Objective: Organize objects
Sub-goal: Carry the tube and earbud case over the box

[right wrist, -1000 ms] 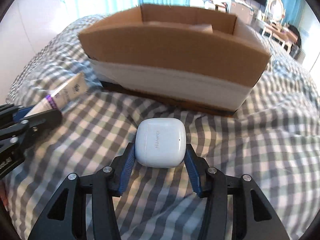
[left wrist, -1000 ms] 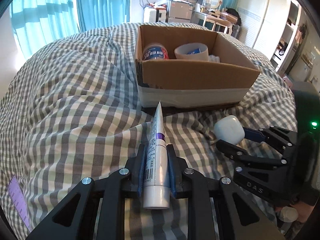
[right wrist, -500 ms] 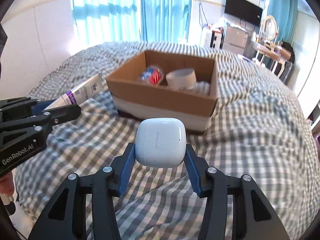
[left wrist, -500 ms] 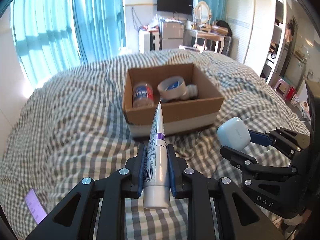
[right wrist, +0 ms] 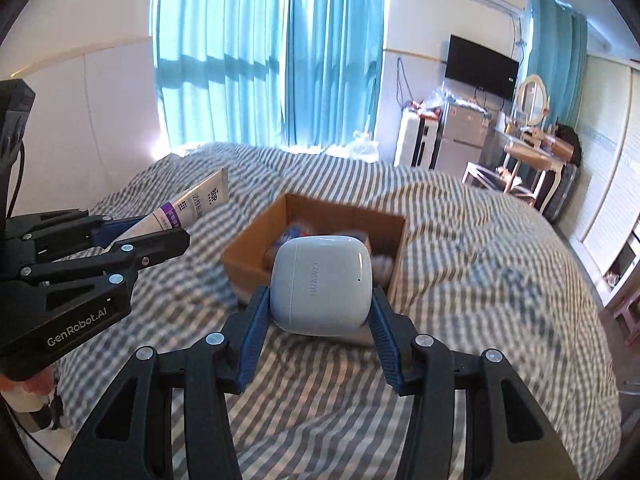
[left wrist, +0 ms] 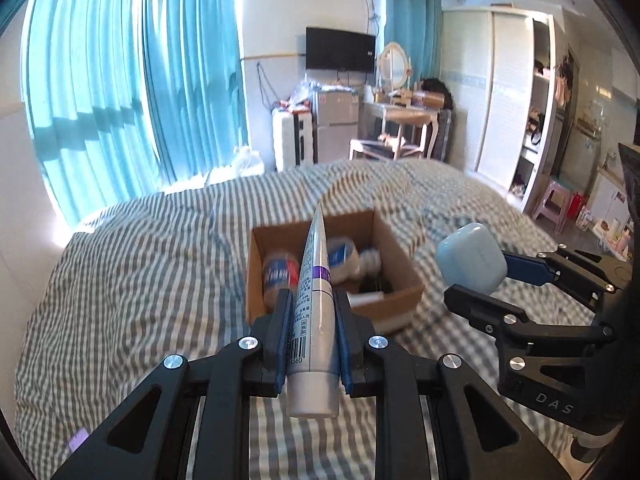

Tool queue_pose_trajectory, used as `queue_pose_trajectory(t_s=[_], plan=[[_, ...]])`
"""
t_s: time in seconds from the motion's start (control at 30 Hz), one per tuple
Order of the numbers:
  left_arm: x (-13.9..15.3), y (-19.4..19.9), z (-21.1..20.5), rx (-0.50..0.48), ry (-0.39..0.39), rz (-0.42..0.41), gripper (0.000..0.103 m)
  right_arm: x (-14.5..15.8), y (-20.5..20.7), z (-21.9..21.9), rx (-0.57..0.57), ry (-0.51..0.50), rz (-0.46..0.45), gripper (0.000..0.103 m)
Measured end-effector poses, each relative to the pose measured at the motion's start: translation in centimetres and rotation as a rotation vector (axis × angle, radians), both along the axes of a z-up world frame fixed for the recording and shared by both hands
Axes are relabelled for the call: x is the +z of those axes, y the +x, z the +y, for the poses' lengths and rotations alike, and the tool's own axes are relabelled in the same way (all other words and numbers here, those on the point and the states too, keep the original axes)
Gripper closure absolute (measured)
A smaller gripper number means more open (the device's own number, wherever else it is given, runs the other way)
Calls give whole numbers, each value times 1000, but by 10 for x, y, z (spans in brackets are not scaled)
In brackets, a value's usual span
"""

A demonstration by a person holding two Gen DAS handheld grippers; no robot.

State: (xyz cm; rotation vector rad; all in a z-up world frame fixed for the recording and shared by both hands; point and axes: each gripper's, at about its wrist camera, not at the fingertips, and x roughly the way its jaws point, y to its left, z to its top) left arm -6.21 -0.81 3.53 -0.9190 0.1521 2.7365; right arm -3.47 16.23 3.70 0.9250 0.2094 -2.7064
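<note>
Sunlit teal curtains (left wrist: 132, 92) hang behind a checked bed (left wrist: 132, 264), with a wall television (left wrist: 340, 50) beyond.

"HUAWEI" on the white earbud case (right wrist: 320, 288), "GenRobot.AI" on the left gripper (right wrist: 160, 236), "DAS" on the right gripper (left wrist: 476, 280), and "1560" under the barcode on the tube (left wrist: 314, 300).

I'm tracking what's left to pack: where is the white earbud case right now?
The white rounded plastic earbud case is clamped in the right hand-held gripper, held in the air above the checked bedspread, just short of the open cardboard box.
</note>
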Motion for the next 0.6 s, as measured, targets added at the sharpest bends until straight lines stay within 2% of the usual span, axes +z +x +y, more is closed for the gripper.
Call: queue_pose_trajectory(t_s=[0.3, 0.6], plan=[[11, -66, 12, -22, 21, 2, 83, 25, -75, 7, -3, -19, 3, 54], [-17, -125, 20, -14, 25, -66, 83, 10, -149, 7, 4, -45, -53, 54]])
